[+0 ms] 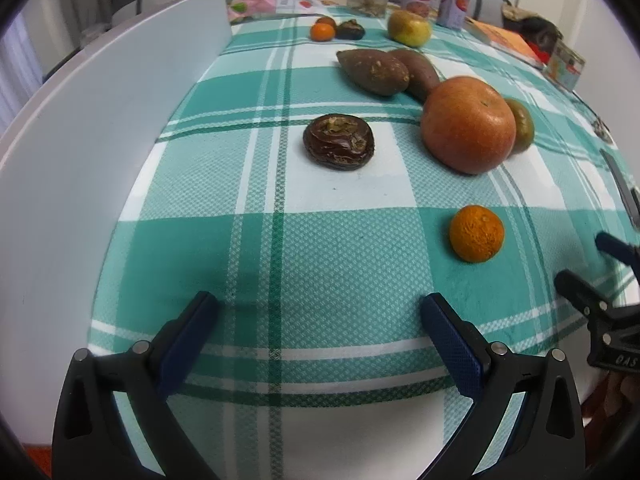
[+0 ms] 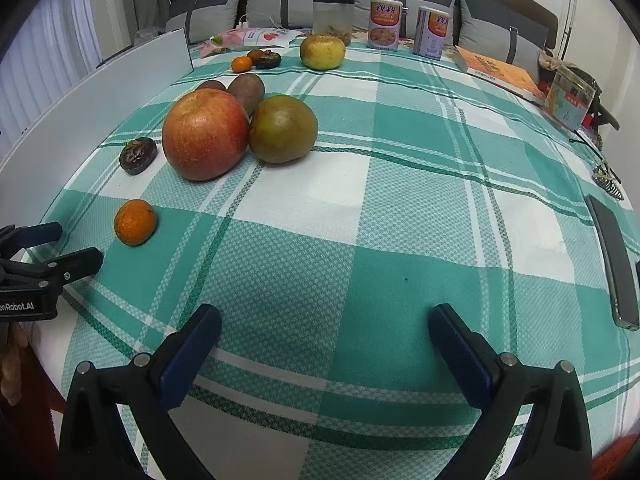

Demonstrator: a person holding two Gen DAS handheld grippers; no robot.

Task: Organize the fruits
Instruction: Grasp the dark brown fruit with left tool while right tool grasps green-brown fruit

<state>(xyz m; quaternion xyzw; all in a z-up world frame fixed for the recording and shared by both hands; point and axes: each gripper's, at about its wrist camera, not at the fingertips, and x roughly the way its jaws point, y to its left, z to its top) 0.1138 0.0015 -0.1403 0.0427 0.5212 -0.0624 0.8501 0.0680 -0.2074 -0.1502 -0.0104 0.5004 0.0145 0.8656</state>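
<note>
Fruit lies scattered on a green checked tablecloth [image 1: 320,256]. A big red apple [image 1: 468,124] leans against a green-brown citrus [image 2: 283,129]. Nearby are a dark wrinkled fruit [image 1: 338,141], a small orange mandarin [image 1: 476,233], two sweet potatoes [image 1: 374,71] and, farther back, a yellow-green fruit [image 1: 409,27], another mandarin [image 1: 322,32] and another dark fruit [image 1: 350,30]. My left gripper [image 1: 320,312] is open and holds nothing, low over the near cloth. My right gripper [image 2: 326,324] is open too, to the right of the mandarin [image 2: 135,222].
A white board [image 1: 100,140] stands along the table's left side. Two cans [image 2: 384,23], a clear jar [image 2: 333,16], a snack bag [image 2: 256,38], an orange book [image 2: 500,72] and a small box [image 2: 570,98] line the far edge. A phone [image 2: 614,268] lies at the right.
</note>
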